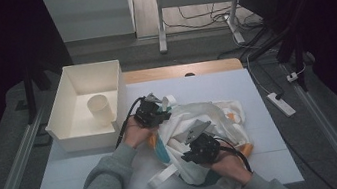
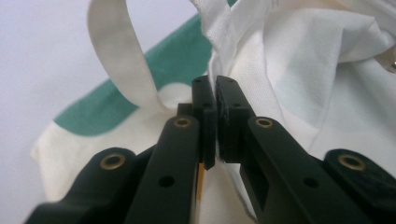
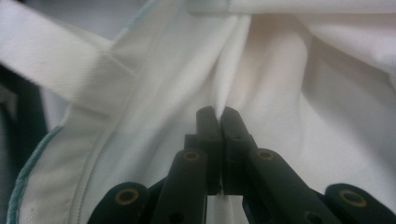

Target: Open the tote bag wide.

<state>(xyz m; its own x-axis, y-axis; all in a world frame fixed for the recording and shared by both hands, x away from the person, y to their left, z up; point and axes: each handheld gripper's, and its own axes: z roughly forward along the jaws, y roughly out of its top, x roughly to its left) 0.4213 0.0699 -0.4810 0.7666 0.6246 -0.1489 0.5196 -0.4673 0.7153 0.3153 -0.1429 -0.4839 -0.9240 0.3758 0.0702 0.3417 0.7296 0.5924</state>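
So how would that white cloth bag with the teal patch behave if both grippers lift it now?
Probably floppy: the cloth bag lies crumpled in soft folds. Likely light, since thin fabric bunches between the left gripper and right gripper. Its loose strap would likely dangle.

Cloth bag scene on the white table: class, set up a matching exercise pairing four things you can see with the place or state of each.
Things:
1. left gripper
2. paper cup
3. white bin
4. power strip

Places or states:
A. on the floor, right of the table
B. lying inside the bin
C. shut on a fold of the cloth bag
D. at the table's far left corner

Pairs: 1-C, 2-B, 3-D, 4-A
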